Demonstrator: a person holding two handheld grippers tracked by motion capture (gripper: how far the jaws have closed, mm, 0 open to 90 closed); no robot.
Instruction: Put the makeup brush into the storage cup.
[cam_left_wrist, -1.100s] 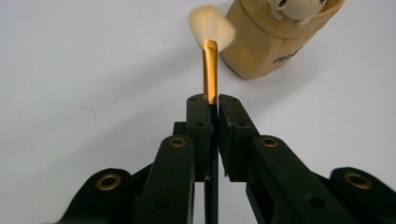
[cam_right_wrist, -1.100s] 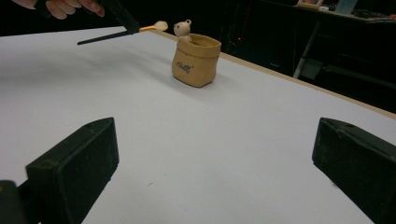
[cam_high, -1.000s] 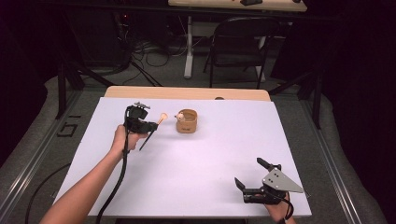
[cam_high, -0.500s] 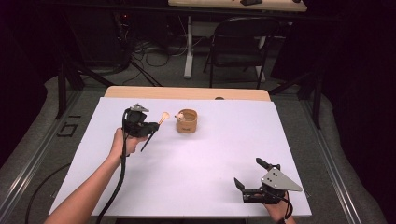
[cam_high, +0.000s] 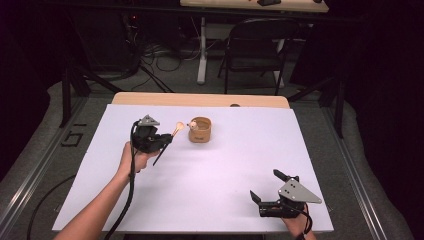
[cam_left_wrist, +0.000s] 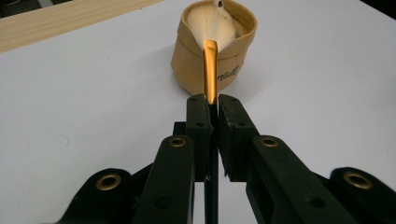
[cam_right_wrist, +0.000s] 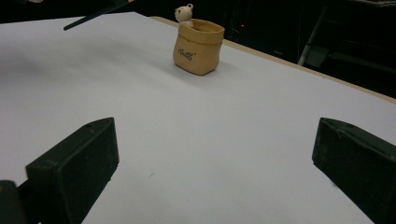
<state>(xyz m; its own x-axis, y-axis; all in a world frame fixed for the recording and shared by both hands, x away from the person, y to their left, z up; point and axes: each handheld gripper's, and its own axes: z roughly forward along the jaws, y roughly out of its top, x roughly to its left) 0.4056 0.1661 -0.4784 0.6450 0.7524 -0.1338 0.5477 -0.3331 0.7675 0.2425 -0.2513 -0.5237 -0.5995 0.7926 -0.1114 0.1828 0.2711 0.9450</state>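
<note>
Here, your left gripper (cam_left_wrist: 212, 105) pinches the light, stiff brush (cam_left_wrist: 210, 70) by its handle, centre frame. Soft bristles bend; keep hold on the handle. Your right gripper (cam_right_wrist: 212, 154) is spread.

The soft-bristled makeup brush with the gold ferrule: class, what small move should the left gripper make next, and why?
Probably ease the brush forward and tip its black handle down into the tan sack-shaped pot. The left gripper is clamped on the handle, and the bristles hover just short of the pot's open mouth, beside its little bear figure.
</note>
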